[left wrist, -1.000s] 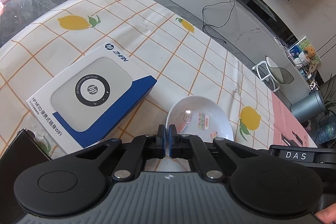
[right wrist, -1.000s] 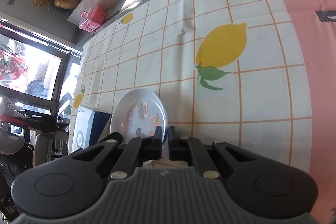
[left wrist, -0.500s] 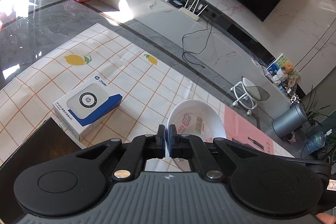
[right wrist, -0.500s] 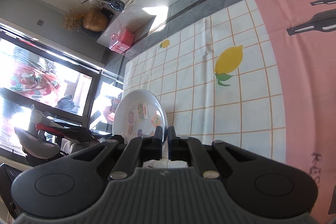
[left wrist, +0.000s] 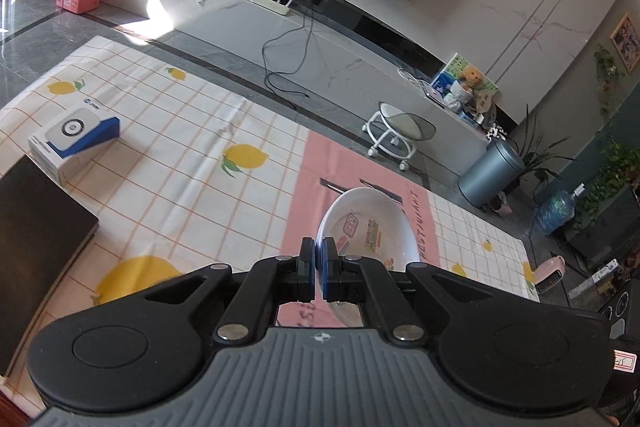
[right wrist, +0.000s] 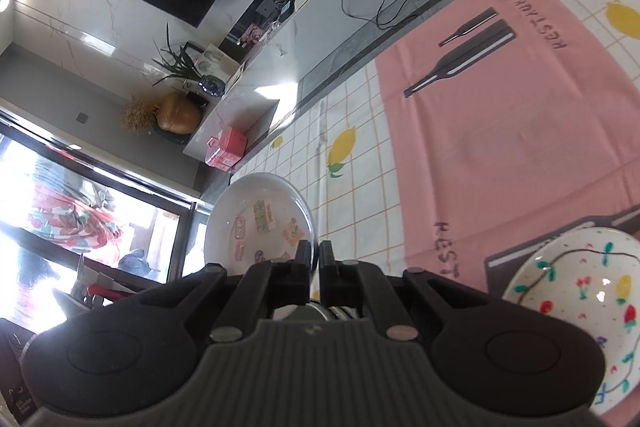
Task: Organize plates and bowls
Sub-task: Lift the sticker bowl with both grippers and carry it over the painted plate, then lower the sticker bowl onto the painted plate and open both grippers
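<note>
A white bowl point(left wrist: 370, 223) with sticker prints is clamped by its near rim in the closed left gripper point(left wrist: 319, 259) and held clear above the pink cloth point(left wrist: 308, 195); a like dish point(right wrist: 256, 223) is pinched at its rim by the closed right gripper point(right wrist: 314, 259); a painted plate point(right wrist: 580, 315) lies on the cloth low to the right of those fingers, nearer the right hand. Compared with a second ago, both dishes are raised off the lemon tablecloth point(left wrist: 180, 147), and the boxed router point(left wrist: 74, 137) is seen far smaller.
</note>
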{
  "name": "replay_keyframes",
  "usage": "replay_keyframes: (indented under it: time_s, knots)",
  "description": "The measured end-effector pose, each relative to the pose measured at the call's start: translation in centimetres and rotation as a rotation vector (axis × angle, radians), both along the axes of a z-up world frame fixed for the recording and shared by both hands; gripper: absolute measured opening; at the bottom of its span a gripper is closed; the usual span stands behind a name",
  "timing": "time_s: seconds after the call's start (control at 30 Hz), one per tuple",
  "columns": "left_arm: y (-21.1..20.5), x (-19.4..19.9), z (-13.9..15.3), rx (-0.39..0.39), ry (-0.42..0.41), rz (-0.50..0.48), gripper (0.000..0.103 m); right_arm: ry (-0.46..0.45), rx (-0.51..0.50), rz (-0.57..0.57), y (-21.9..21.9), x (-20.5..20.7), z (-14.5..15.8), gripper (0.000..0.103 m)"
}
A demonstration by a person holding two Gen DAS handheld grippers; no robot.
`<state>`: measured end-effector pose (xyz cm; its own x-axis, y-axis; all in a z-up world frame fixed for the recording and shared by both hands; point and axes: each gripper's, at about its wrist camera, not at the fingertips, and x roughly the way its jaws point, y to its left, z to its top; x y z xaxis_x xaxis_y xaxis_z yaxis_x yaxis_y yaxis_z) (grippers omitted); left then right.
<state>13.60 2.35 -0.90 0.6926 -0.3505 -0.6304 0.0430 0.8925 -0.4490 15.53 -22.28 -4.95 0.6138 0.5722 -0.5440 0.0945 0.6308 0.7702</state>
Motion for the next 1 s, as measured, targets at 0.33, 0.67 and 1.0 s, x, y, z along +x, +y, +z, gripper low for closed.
replay_keyframes:
  time_s: [0.33, 0.67, 1.0]
  knots:
    - [-6.7, -3.9, -2.9, -0.010, 0.047, -0.127, 0.003, 0.005, -0.018, -0.151, -8.2, -7.8, -1.9, 0.001]
    - [-9.2, -5.8, -7.9, -0.038, 0.171, -0.160, 0.004, 0.047, -0.137, -0.204, -10.8, -11.9, -4.7, 0.001]
    - [-9.1, -5.6, -11.0, -0.014, 0.251, -0.133, 0.004, 0.117, -0.200, -0.187, -9.7, -11.8, -7.9, 0.001]
